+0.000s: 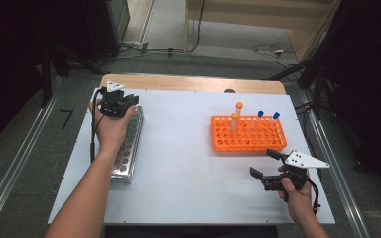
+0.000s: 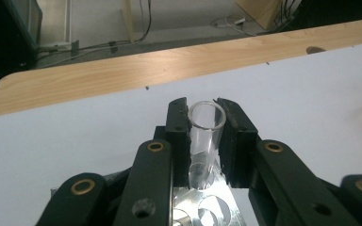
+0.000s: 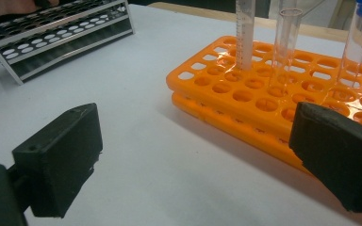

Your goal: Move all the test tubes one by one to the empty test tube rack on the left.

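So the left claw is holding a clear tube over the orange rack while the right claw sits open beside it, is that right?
Not quite: the left claw holds the clear tube over the metal rack, not the orange rack, as the left gripper view and high view show. The right claw does sit open beside the orange rack.
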The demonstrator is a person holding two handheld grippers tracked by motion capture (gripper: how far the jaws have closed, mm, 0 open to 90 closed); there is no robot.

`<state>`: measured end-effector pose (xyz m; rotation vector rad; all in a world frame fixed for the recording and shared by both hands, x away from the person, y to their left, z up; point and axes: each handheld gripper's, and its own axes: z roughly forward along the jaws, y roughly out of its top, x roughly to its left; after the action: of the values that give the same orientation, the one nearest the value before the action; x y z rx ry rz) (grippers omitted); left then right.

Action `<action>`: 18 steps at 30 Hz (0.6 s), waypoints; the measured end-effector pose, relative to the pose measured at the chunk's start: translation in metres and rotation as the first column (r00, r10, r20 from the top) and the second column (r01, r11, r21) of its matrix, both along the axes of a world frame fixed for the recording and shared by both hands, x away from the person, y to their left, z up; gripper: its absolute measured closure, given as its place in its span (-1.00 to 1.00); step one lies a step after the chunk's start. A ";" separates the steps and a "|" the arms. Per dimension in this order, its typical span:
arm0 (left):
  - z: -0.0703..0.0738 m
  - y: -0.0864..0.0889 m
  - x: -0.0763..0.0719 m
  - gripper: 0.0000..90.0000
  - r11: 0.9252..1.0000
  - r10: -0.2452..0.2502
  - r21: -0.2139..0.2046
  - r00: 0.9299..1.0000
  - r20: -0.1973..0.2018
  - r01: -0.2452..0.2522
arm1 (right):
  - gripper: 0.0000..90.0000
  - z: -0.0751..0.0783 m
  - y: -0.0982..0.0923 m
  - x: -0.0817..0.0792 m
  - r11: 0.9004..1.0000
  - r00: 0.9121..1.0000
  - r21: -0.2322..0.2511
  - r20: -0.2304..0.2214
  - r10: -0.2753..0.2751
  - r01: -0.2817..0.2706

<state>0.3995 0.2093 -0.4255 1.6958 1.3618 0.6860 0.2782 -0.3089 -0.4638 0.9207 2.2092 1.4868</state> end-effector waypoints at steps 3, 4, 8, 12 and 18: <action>-0.003 -0.001 0.002 0.68 1.000 -0.004 0.007 1.000 -0.013 0.004 | -0.94 0.000 0.001 0.000 1.000 1.000 -0.001 -0.003 0.001 -0.001; -0.003 -0.001 0.002 0.68 1.000 -0.009 0.008 1.000 -0.019 0.010 | -0.94 -0.001 0.001 0.000 1.000 1.000 0.000 -0.003 0.002 -0.002; -0.007 -0.002 0.004 0.68 1.000 -0.016 0.017 0.998 -0.053 0.017 | -0.94 -0.001 0.001 0.000 1.000 1.000 -0.003 -0.005 0.003 -0.003; -0.008 0.000 0.004 0.65 1.000 -0.026 0.000 0.997 -0.072 0.026 | -0.94 -0.002 0.001 0.001 1.000 1.000 -0.001 -0.009 0.000 0.000; -0.004 -0.001 0.001 0.35 0.999 -0.045 -0.020 0.997 -0.065 0.044 | -0.94 -0.002 0.001 0.001 1.000 1.000 0.002 -0.013 0.000 0.000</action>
<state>0.4004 0.2088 -0.4294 1.7422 1.3666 0.5956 0.2794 -0.3078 -0.4657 0.9342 2.2170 1.4877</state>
